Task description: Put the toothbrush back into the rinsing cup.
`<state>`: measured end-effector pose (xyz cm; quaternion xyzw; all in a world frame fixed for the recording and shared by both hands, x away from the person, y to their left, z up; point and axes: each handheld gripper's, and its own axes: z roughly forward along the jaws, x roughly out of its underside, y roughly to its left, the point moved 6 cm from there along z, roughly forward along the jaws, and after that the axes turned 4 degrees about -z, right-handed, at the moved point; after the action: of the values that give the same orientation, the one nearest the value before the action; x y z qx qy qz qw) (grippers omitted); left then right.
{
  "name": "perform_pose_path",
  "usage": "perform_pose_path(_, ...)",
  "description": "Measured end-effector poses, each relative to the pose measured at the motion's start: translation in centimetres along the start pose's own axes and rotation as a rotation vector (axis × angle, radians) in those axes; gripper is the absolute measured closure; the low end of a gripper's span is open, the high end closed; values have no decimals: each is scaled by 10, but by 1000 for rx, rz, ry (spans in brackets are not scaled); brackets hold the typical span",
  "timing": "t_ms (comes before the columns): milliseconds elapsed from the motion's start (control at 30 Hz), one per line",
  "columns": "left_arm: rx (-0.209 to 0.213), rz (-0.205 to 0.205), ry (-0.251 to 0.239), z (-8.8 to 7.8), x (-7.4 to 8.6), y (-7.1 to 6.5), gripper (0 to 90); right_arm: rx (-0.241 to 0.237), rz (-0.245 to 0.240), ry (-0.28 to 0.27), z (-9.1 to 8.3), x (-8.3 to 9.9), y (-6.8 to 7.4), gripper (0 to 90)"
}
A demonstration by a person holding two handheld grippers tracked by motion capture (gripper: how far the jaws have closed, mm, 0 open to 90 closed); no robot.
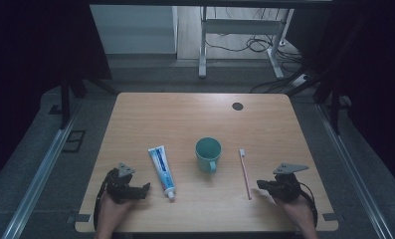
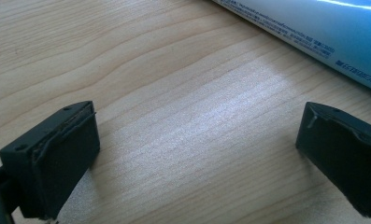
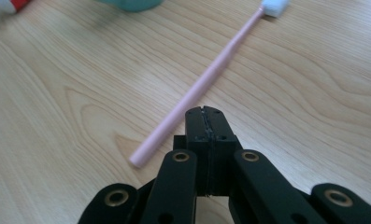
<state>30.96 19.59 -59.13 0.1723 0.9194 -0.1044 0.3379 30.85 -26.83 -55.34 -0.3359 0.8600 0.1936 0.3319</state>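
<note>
**Right tool pressed together beside toothbrush handle; left tool spread near toothpaste**

Desk (image 1: 135,114): light wood top, four items laid out in a row across the near half.

Right tool (image 3: 205,122): jaws pressed flat together, nothing between them. In the right gripper view the closed tip sits just beside the lower end of the pink toothbrush (image 3: 206,77), over the wood; contact with the handle cannot be told. The toothbrush lies flat on the desk, white head end away from the person, handle end toward the right tool (image 1: 261,184).

Left tool (image 2: 197,149): jaws spread wide, bare wood between them, holding nothing. The toothpaste tube (image 2: 314,32) lies just beyond the jaws, apart from both. In the high view the left tool (image 1: 144,189) rests at the near left of the desk, with the tube (image 1: 161,170) to its right, cap end toward the person.

Teal mug (image 1: 208,154): upright between tube and toothbrush (image 1: 245,173), handle toward the person.
</note>
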Motion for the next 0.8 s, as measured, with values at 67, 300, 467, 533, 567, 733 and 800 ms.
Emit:
perform_pose_path(67, 0, 0, 0, 0, 0, 0, 0, -24, 2, -8, 3, -3, 4, 892)
perform_pose_path(300, 0, 0, 0, 0, 0, 0, 0, -51, -5, -10, 8, -9, 12, 892)
perform_pose_path(467, 1, 0, 1, 0, 0, 0, 0, -65, -13, -14, 12, -12, 17, 892)
perform_pose_path(533, 0, 0, 1, 0, 0, 0, 0, -73, -14, -12, 13, -12, 19, 892)
perform_pose_path(567, 0, 0, 1, 0, 0, 0, 0, -76, -15, -13, 14, -13, 19, 892)
perform_pose_path(733, -1, 0, 0, 0, 0, 0, 0, -81, -24, -4, 19, -13, 23, 892)
perform_pose_path(800, -1, 0, 0, 0, 0, 0, 0, -81, -28, 0, 21, -13, 24, 892)
